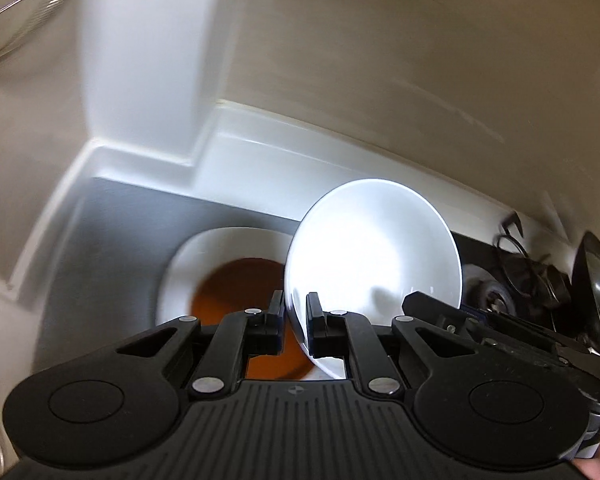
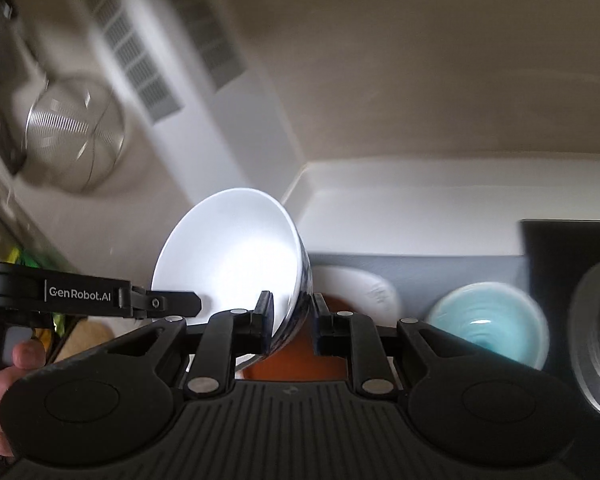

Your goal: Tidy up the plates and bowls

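white glazed bowl [image 1: 374,248] occupies the centre of the left wrist view, tilted on edge with its opening facing the camera. the left gripper [image 1: 295,314] has its jaws nearly closed, one finger on each side of the bowl's lower-left rim wall, pinching it. below and left of the bowl, a white plate [image 1: 204,264] with an orange-brown centre lies flat on a grey mat [image 1: 112,232], partly hidden by the bowl and the gripper body. the right gripper [image 1: 440,312] enters from the right, its tip at the bowl's lower right rim. a black stove burner [image 1: 540,280] sits at the far right.

right wrist view: the same white bowl [image 2: 228,256] is tilted, opening facing left toward the camera, with a blue pattern on its outer wall. the right gripper [image 2: 290,314] straddles the bowl's lower rim; its left finger sits inside the bowl, while a small gap shows at the right finger, so a firm grip cannot be confirmed. the left gripper [image 2: 180,304] reaches in from the left. behind, the white plate [image 2: 364,288] and a light blue bowl [image 2: 488,324] rest on the grey mat [image 2: 440,276]. a wire mesh strainer [image 2: 72,132] hangs on the wall, blurred.
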`<state>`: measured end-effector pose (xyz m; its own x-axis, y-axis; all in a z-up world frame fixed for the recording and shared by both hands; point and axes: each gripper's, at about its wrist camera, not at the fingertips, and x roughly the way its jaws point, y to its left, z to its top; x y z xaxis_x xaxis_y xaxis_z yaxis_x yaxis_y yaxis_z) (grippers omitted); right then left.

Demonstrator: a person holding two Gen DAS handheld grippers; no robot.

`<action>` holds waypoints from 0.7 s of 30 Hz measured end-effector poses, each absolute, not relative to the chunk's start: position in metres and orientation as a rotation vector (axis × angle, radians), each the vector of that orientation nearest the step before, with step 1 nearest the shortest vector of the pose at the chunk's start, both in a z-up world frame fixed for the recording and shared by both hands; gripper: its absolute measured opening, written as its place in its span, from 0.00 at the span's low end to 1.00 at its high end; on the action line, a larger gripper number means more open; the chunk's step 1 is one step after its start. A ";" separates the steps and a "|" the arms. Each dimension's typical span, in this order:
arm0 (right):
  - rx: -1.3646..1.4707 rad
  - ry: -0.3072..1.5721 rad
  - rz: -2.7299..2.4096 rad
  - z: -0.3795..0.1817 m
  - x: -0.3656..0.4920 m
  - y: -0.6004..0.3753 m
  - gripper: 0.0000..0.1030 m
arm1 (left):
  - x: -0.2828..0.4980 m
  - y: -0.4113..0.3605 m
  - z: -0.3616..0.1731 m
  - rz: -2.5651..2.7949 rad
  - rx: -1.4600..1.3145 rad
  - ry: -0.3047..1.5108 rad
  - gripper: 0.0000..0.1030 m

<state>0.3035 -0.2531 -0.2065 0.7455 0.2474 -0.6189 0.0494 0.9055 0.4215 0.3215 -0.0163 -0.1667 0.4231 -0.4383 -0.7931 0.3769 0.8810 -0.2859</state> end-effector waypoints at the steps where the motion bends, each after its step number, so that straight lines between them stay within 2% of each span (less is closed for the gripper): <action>1: 0.442 0.722 0.100 -0.206 0.299 -0.261 0.20 | 0.319 -0.027 -0.165 -0.518 -0.057 1.016 0.10; 11: 0.537 0.684 0.026 -0.217 0.267 -0.342 0.20 | 0.321 -0.107 -0.176 -0.587 -0.011 1.107 0.10; 21: 0.554 0.795 -0.014 -0.276 0.274 -0.376 0.21 | 0.342 -0.163 -0.233 -0.531 0.061 1.228 0.10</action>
